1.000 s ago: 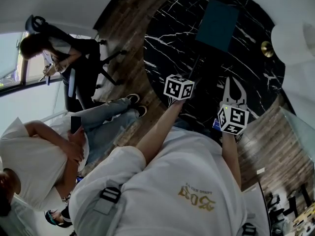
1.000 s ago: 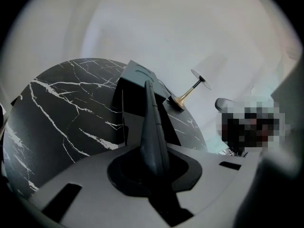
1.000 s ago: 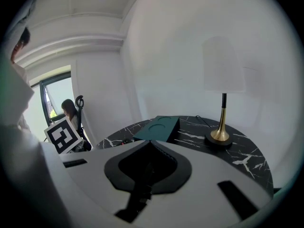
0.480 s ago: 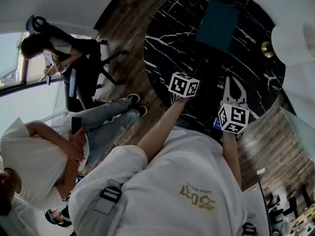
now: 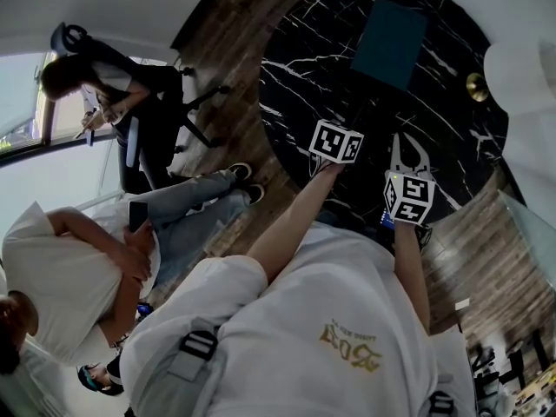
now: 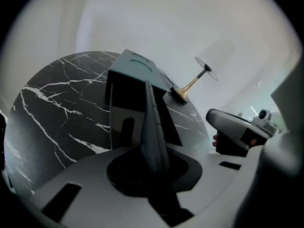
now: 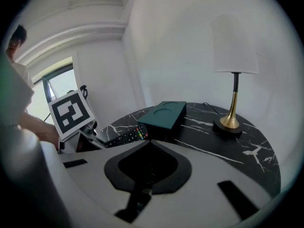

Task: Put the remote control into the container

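Note:
A dark remote control point(image 6: 151, 127) with coloured buttons point(image 7: 124, 137) is clamped edge-on in my left gripper point(image 6: 153, 148), which is shut on its near end. Its far end points at the teal container point(image 6: 135, 77), a box lying on the black marble table point(image 5: 304, 68). In the head view the container point(image 5: 388, 42) lies beyond the left gripper's marker cube point(image 5: 336, 142). My right gripper point(image 5: 400, 142) hovers just to the right of it, jaws shut point(image 7: 147, 144) and holding nothing. From the right gripper view the container point(image 7: 164, 115) sits straight ahead.
A lamp with a brass foot point(image 7: 230, 122) and white shade point(image 7: 235, 46) stands at the table's right side. Wooden floor point(image 5: 234, 59) surrounds the round table. Left of it sits a person with a phone point(image 5: 130, 233), and another person point(image 5: 104, 94) is by a chair.
In the head view the left gripper's cube and the remote have shifted up and right, toward the container. The right gripper's cube has moved up a little.

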